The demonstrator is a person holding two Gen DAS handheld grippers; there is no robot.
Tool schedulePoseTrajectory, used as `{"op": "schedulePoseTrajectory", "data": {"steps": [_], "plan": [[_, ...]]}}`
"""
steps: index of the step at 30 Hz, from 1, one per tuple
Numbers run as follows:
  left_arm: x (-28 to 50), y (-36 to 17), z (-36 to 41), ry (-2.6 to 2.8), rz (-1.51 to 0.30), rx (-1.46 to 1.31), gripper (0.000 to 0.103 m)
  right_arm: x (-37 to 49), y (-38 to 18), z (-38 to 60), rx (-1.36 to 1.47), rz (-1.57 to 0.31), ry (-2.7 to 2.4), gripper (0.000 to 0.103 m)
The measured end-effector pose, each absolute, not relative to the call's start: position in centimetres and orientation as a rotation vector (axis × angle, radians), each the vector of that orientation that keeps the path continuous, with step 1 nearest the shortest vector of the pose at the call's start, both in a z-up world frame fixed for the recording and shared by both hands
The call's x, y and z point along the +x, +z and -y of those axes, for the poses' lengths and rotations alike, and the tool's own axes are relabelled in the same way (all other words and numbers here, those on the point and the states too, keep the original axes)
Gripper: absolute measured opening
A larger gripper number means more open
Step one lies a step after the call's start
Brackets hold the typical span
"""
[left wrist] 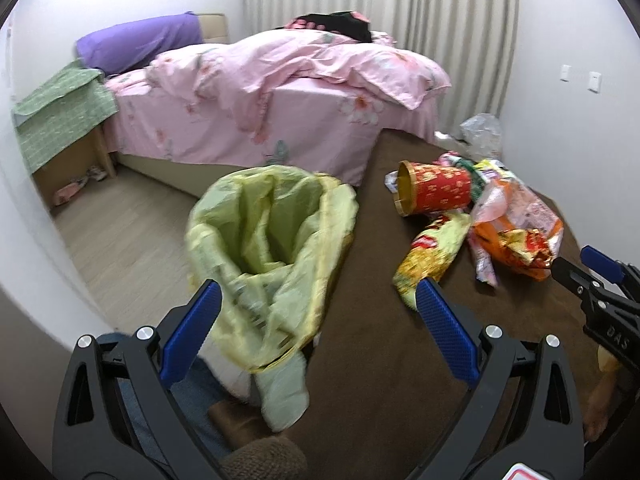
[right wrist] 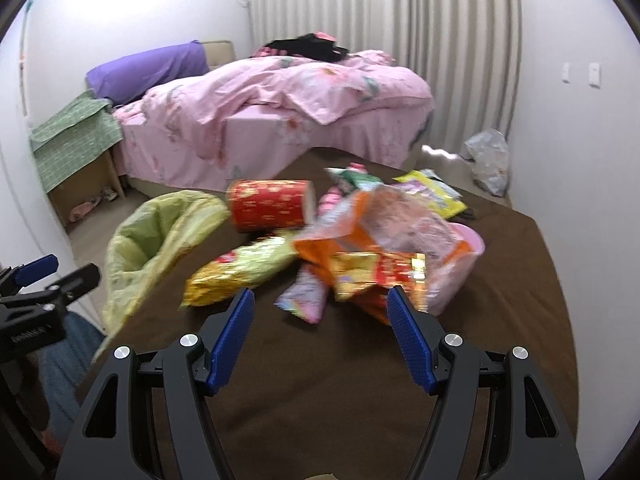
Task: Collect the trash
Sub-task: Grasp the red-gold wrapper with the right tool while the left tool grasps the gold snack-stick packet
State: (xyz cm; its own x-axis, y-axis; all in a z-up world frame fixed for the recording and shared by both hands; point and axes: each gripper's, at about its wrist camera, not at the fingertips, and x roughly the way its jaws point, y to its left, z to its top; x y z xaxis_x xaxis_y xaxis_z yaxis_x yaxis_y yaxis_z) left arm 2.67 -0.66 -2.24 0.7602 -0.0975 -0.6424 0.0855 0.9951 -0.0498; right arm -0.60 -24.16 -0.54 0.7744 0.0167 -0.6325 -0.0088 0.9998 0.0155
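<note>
Canister (left wrist: 434,193) lies sideways, mouth toward yellow bag (left wrist: 272,248); both grippers' jaws apart, empty.

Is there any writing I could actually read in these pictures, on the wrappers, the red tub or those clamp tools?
"DAS" – raised letters on the black body of the right gripper, seen from the left wrist view.
Raised lettering on the left gripper: too blurred to read.
Gold characters on the red tub: too small to read.
Print on the yellow snack bag and orange wrapper: blurred, unreadable.
</note>
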Motion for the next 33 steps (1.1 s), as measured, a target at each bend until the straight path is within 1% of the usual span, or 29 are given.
{"op": "schedulePoseTrajectory", "data": {"steps": [6,13,17,20,22,24,25,28,29,33], "plan": [[6.0,-2.7,3.0,-0.222,-0.700,-0.002,0.093,0.6,-0.7,28.6,0.055,-0.681,-0.080,0.065],[10.0,-2.9,6.3,-0.361,-0.658,0.034,0.094,3.2,-1.4,30.8,-0.013,-0.689,-0.100,0.065],[13.0,-3.7,7.7,-0.411,-0.729,0.065,0.094,4.5,-1.3,32.1,-0.004,-0.689,-0.089,0.065],[14.7,-4.0,7.8,-0.444,-0.789,0.036,0.093,5.2,-1.5,32.3,0.000,-0.707,-0.037,0.065],[15.1,-4.5,7.8,-0.461,-0.820,0.024,0.091,5.6,-2.2,32.0,-0.001,-0.740,0.020,0.065],[14.8,-5.2,7.8,-0.474,-0.838,0.025,0.086,6.0,-2.8,31.5,-0.003,-0.770,0.060,0.065],[14.6,-5.6,7.8,-0.478,-0.847,0.023,0.086,6.3,-3.0,31.2,-0.007,-0.777,0.072,0.065],[14.2,-6.6,7.5,-0.472,-0.885,0.001,0.079,7.1,-3.7,30.5,-0.015,-0.769,0.091,0.065],[14.1,-6.9,7.3,-0.466,-0.896,-0.011,0.078,7.5,-4.0,30.4,-0.018,-0.775,0.089,0.063],[13.8,-6.9,6.6,-0.466,-0.905,-0.028,0.077,8.3,-5.8,30.4,0.002,-0.850,0.128,0.046]]}}
